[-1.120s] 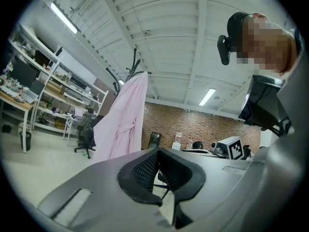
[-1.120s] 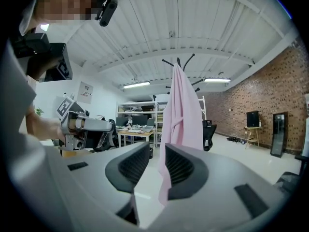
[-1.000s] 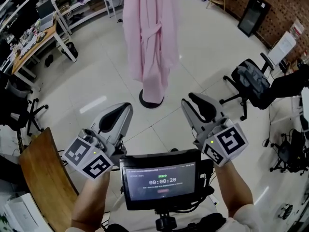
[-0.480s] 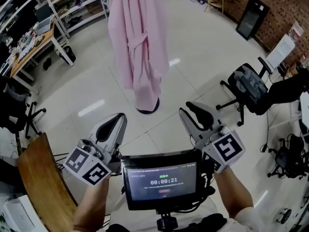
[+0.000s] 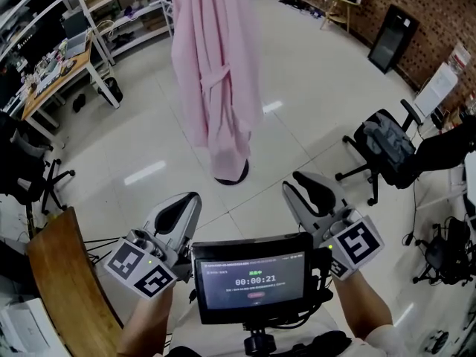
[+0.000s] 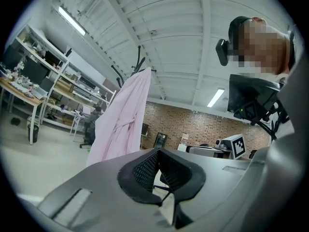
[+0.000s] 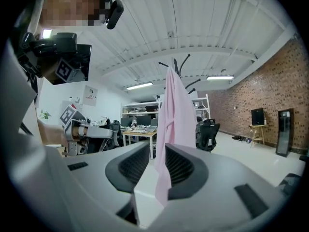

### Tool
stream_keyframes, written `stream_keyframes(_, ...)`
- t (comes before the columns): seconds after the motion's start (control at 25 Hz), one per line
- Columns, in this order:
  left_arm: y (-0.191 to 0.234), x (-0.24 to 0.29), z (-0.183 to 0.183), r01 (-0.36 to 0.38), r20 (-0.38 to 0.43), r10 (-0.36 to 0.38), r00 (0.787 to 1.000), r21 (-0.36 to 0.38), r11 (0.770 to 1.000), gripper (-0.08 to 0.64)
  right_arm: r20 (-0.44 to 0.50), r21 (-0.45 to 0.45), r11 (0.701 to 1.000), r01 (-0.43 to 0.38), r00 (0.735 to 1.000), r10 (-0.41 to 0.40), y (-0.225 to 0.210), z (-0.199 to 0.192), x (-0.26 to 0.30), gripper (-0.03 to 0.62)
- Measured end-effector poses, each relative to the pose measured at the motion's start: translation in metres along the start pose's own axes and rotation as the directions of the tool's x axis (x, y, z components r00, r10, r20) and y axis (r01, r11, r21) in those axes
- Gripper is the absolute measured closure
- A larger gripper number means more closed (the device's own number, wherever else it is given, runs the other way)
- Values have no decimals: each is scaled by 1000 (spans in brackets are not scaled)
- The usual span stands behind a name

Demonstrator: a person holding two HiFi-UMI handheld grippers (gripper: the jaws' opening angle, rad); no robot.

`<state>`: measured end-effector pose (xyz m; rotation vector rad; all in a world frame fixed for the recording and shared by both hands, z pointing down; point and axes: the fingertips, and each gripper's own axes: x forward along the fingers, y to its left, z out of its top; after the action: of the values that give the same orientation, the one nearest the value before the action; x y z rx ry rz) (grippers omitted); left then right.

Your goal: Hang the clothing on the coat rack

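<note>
A long pink robe (image 5: 212, 73) hangs from a black coat rack, whose round base (image 5: 232, 173) stands on the pale floor. In the left gripper view the robe (image 6: 123, 124) drapes from the rack's hooks (image 6: 137, 64). In the right gripper view the robe (image 7: 174, 115) shows far off through the jaw gap. My left gripper (image 5: 175, 210) is shut and empty, well short of the robe. My right gripper (image 5: 316, 188) is slightly open with nothing between its pads, and it too is held back from the rack.
A small screen (image 5: 256, 277) with a timer sits between my hands. A black office chair (image 5: 383, 136) stands to the right and a wooden board (image 5: 63, 274) at the lower left. A desk (image 5: 52, 65) and shelves line the far left. A dark panel (image 5: 394, 24) leans on the brick wall.
Both grippers have drifted slightly in the head view, and the view has shifted, so the robe and rack base sit a little further left. Neither jaw gap has changed.
</note>
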<state>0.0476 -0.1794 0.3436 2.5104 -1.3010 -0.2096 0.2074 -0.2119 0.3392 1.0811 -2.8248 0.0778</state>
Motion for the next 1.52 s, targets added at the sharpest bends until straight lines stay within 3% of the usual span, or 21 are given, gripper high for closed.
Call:
stream_keyframes(0.52,-8,-16,-26,-27,-42,26,999,-15,1000,558,-7,-4,1000,-26,1000,26,8,-6,1,500)
stream_keyframes(1.36,-6,-13,-30,-22,-19,21,1000,-60,998,558,-27,28,999,-23,999,24,9,-19,6,505)
stream_keyframes(1.4,-5,-11,-32,-22,-21,21,1000,-62,998,558,-23,28,999,-18,1000,19,7,-19,6,534)
stream_keyframes(1.52,-5,-10,-36,-23,-29,21,999,-74,997,558,-25,32,999,-22,999,23,6,-20,8,542)
